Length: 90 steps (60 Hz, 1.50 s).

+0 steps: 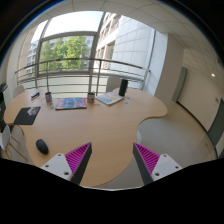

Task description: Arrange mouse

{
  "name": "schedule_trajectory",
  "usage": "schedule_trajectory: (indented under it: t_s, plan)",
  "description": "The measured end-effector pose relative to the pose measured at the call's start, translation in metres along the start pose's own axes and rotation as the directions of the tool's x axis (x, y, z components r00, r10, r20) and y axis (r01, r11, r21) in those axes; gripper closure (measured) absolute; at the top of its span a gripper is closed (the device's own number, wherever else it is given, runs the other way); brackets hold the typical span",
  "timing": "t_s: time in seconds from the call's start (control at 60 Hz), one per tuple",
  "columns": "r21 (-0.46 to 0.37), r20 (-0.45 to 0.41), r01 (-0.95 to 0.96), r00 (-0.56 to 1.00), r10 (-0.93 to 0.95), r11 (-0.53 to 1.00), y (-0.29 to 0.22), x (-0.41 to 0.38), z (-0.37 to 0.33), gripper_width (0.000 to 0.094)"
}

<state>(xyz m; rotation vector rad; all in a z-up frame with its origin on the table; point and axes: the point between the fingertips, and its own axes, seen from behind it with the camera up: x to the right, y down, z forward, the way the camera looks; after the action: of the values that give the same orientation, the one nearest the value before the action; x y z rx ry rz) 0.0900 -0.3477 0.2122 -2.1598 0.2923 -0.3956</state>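
A small black mouse (42, 146) lies on the light wooden table (100, 125) near its near left edge, just left of my left finger. My gripper (112, 160) is open and empty, held above the table's near edge, with the pink pads (78, 158) facing each other and bare table between them. The mouse is outside the fingers, not between them.
A blue mouse mat (70, 103), a laptop (109, 98) and a dark cylinder (123, 87) sit at the far side of the table. A black notebook-like item (26, 115) lies at the left. Windows and a railing stand behind.
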Motion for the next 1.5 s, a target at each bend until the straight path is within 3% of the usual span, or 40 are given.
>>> schedule_trajectory:
  t_s: [0.133,0.267,0.533,0.733,0.883,1.267,1.367,1.433,1.5]
  plan:
    - [-0.022,-0.027,0.014,1.0,-0.015,1.0,0.02,0.004,-0.012,0.0093]
    - [-0.064,-0.027,0.016,0.999,-0.018,0.998,0.082,-0.029,-0.058,0.0092]
    - [-0.116,0.12,0.058,0.992,-0.044,0.992,0.161,-0.161,-0.079,0.0091]
    - [-0.083,0.223,0.092,0.972,-0.072,0.992,0.155,-0.269,-0.026,0.0091]
    - [-0.077,0.249,0.116,0.964,-0.094,0.99,0.142,-0.328,0.035,0.0092]
    - [-0.087,0.261,0.135,0.959,-0.109,0.987,0.097,-0.371,0.147,0.0097]
    - [-0.103,0.277,0.101,0.958,-0.069,0.99,0.09,-0.375,0.159,0.0194]
    - [-0.11,0.32,0.079,0.947,-0.04,0.991,0.088,-0.389,0.164,0.0401]
    - [-0.109,0.308,0.068,0.951,-0.031,0.992,0.086,-0.389,0.165,0.0422]
